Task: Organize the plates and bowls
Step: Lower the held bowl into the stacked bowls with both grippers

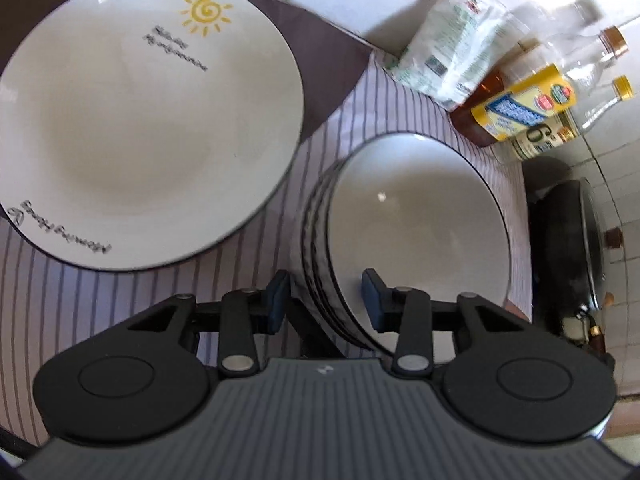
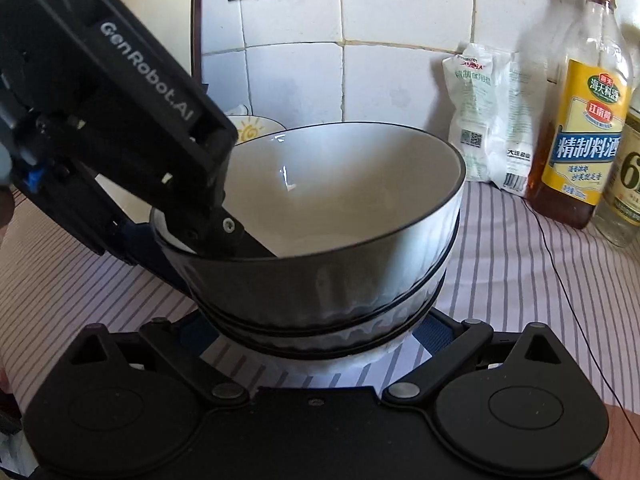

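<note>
A stack of white bowls (image 1: 416,224) with dark rims stands on the striped cloth, also in the right wrist view (image 2: 320,240). My left gripper (image 1: 326,300) is open, its jaws straddling the near rim of the stack, one finger inside the top bowl and one outside. It shows from the side in the right wrist view (image 2: 224,236). My right gripper (image 2: 312,340) is open wide, its fingers either side of the stack's base, mostly hidden by the bowls. A large white plate (image 1: 148,120) with a yellow sun drawing lies left of the bowls.
A striped cloth (image 1: 120,288) covers the counter. A white packet (image 2: 488,116), a yellow-labelled bottle (image 2: 580,128) and a clear bottle (image 2: 624,184) stand by the tiled wall. A black pan (image 1: 568,248) lies right of the bowls.
</note>
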The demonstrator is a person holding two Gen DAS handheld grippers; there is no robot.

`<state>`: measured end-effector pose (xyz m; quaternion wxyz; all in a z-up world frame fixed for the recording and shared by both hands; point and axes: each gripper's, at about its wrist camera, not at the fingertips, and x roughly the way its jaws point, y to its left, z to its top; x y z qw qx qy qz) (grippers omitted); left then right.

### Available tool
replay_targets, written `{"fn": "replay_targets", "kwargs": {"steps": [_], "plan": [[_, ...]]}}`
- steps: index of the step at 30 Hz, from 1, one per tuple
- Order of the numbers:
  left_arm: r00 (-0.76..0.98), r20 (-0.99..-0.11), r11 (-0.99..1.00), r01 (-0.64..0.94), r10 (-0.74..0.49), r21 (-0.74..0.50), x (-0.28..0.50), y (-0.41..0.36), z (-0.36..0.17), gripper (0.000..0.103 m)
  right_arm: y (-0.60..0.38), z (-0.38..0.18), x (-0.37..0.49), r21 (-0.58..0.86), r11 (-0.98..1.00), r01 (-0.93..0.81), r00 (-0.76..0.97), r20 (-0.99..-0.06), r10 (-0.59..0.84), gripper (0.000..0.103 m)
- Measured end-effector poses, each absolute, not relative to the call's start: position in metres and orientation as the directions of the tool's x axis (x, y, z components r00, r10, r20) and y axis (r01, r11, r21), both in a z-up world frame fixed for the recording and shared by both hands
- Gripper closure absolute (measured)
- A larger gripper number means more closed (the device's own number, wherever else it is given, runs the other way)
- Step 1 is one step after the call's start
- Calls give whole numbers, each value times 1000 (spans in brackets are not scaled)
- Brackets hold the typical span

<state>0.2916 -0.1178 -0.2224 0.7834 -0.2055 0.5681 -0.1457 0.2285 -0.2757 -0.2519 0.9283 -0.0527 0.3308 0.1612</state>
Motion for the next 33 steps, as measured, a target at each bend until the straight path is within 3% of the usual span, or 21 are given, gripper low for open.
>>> {"fn": "replay_targets", "kwargs": {"steps": [14,33], "plan": [[392,-791,860,0,-469,-510,293,-116,-226,66,-284,-259,241,63,914,-400,700,-624,349,0],[361,-784,862,191,-506,-469,285,-125,-177,65,-275,-236,194,-44,945,-323,792,-560,245,0]]}}
